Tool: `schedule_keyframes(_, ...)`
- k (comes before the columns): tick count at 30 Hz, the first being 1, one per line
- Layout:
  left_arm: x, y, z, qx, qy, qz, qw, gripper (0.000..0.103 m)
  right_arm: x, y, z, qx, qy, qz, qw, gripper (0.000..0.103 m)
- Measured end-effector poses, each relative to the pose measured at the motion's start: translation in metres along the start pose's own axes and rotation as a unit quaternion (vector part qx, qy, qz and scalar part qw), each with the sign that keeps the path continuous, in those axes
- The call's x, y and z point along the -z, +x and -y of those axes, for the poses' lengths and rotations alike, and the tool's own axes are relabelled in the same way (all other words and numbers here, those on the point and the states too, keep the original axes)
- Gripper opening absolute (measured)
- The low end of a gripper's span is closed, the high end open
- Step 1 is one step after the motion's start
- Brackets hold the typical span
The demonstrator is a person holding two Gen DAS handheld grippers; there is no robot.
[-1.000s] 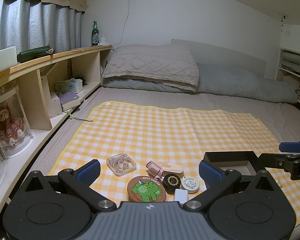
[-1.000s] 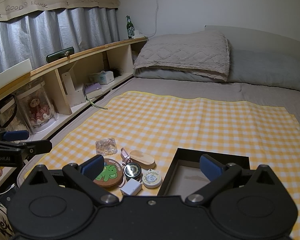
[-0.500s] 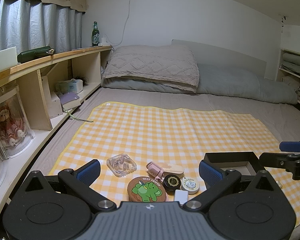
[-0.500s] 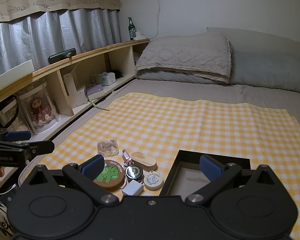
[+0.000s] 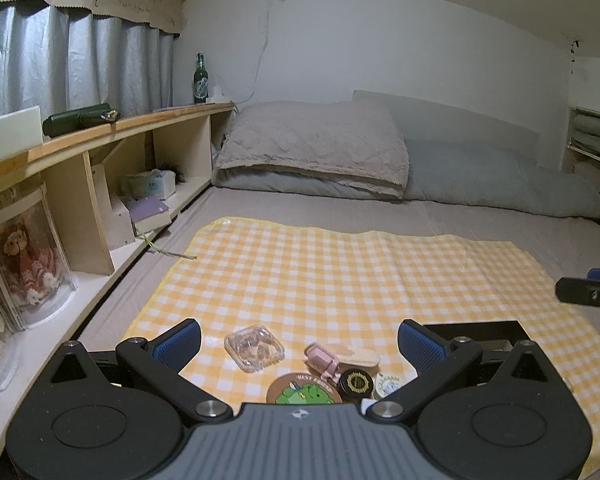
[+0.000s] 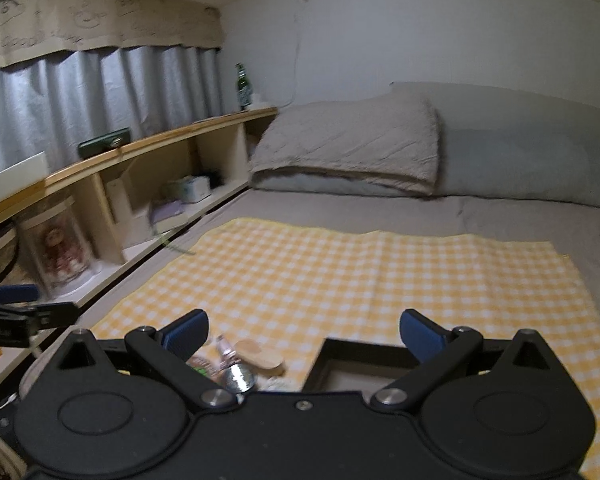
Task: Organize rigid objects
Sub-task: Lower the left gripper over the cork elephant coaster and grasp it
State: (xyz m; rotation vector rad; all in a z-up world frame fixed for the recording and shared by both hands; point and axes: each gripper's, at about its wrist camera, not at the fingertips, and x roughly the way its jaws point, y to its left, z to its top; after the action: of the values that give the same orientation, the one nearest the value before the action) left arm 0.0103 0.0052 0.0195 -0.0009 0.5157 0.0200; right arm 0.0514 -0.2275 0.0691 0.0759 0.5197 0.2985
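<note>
Both grippers, left (image 5: 298,344) and right (image 6: 303,334), hung spread and empty. The small rigid objects, clear square plastic case (image 5: 254,347) among them, lay just below the left one, nearer it; the black open box (image 6: 362,368) sat under the right.

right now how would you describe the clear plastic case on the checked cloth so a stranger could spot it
Look at the yellow checked cloth spread over the bed, then at the cluster of small things near its front edge. The clear plastic case lies at the left end of that cluster, apart from the pink item. It is the only see-through, squarish piece there.
</note>
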Motion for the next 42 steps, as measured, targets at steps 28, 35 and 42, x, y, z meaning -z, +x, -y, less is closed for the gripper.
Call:
schedule_keyframes(28,0.007,0.117,0.012,0.031,0.097,-0.110,0.9887,0.103,0.050,0.096,0.145,0.083,0.135,-0.232,0.960,0.079)
schedule_keyframes(35,0.018,0.146,0.009,0.055,0.097,-0.164,0.9802,0.103,0.070,0.117,0.153,0.086,0.142,-0.299,0.940,0.047)
schedule_keyframes(42,0.028,0.180,0.011,0.050,0.098,-0.218,0.9698,0.103,0.073,0.123,0.151,0.099,0.117,-0.323,0.934,0.010)
